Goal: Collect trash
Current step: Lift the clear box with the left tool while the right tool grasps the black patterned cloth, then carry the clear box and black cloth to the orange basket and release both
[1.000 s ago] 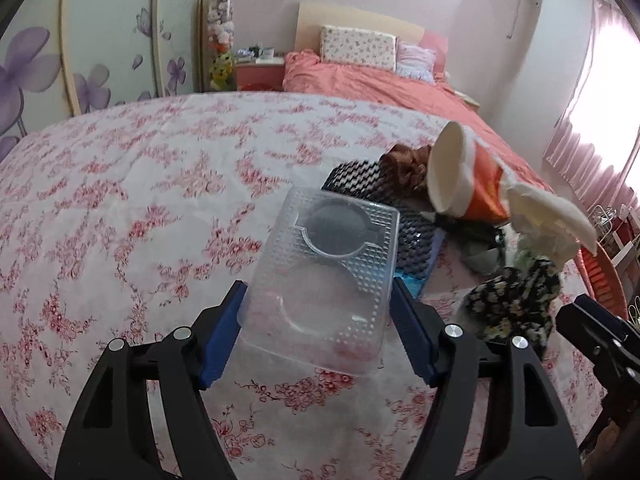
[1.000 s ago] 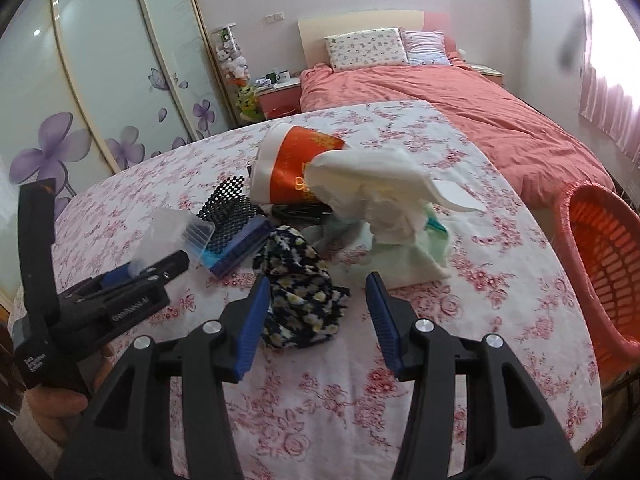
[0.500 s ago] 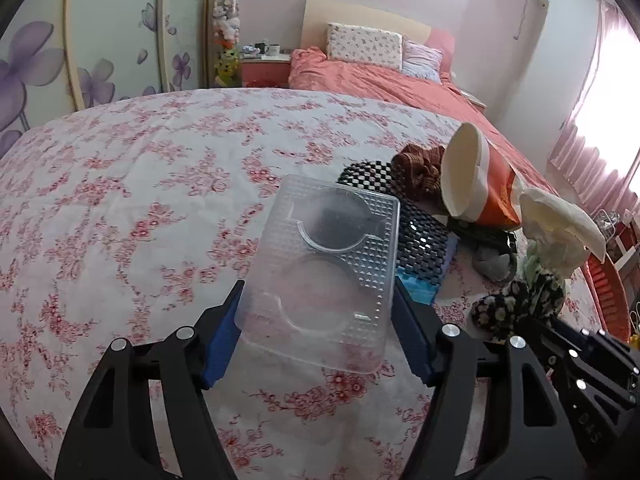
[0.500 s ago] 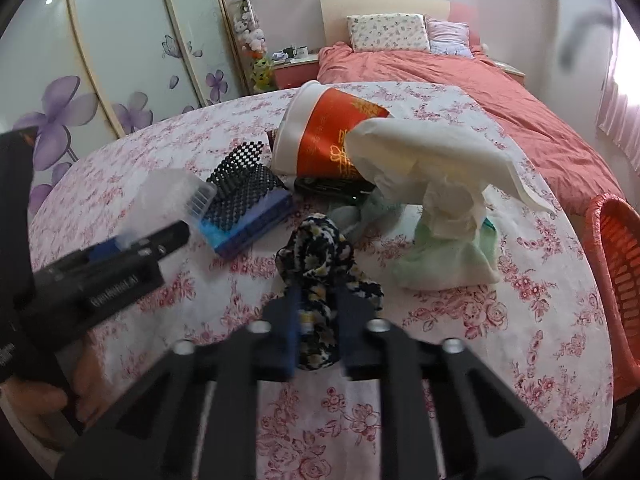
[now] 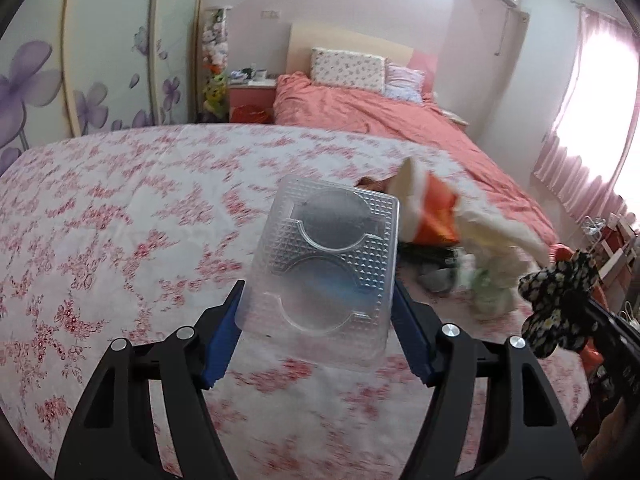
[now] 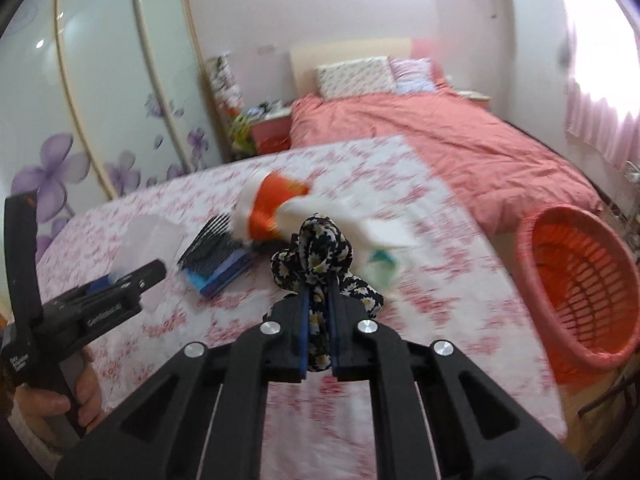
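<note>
Both loads lifted: left gripper (image 5: pixel 316 332) clamps tray (image 5: pixel 324 268), right gripper (image 6: pixel 319 332) pinches cloth (image 6: pixel 316 256). Next, I carry both to basket (image 6: pixel 576 280), right of the pile.

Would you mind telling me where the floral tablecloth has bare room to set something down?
The tablecloth is bare across its whole wardrobe side, left of the clear plastic tray, and along the near edge beside the red basket. It is crowded mid-table around the orange cup, comb and white wrappers.

I see the cup (image 6: pixel 268 208) far behind the comb (image 6: pixel 218 258) on the table (image 6: pixel 420 300), basket (image 6: pixel 580 288) to the right.
</note>
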`<state>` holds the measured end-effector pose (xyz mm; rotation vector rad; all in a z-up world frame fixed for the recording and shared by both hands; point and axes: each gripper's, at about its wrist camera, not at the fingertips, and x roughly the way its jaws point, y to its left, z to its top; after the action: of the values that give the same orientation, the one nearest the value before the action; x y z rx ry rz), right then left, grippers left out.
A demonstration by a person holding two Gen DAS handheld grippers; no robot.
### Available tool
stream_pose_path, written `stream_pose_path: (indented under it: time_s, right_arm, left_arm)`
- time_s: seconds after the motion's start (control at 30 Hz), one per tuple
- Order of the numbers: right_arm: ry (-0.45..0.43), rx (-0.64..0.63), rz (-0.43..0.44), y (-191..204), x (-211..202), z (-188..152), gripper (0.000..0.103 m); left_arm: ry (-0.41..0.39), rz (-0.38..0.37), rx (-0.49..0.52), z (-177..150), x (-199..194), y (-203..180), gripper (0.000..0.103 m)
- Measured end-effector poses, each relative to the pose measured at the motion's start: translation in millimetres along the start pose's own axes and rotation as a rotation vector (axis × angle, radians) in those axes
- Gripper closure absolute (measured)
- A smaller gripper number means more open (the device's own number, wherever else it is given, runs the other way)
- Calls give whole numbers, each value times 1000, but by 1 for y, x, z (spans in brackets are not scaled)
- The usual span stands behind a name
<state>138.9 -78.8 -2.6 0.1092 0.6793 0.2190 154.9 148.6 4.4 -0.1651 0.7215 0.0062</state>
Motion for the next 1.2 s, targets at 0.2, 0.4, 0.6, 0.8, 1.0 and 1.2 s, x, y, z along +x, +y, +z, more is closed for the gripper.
stream_pose_path:
  time_s: [0.2,0.4,0.6,0.8,1.0,1.2]
  right_arm:
    - [-90,64,-135,-47,-35,6,94]
    - [-144,135,-258,-100,-59,6,94]
    - [-168,217,-333,-152,-72,4,94]
    - [-177,267,-366,-188,-78,-4,94]
    - [-175,310,-369,-217,-75,-8,94]
    - [-178,341,-366,-239,-70,-7,94]
  left_arm:
    - [-29,-78,48,2,-17,-39,34]
    - [-40,-165,100,1,-25,-82,34]
    - [-41,-247,146,2,-23,-126,34]
    - [-30,-317,191,4,-10,-172,34]
    - [-11,-379,236,-1,3,-216,34]
    - [18,-446,278,-7,13,-256,34]
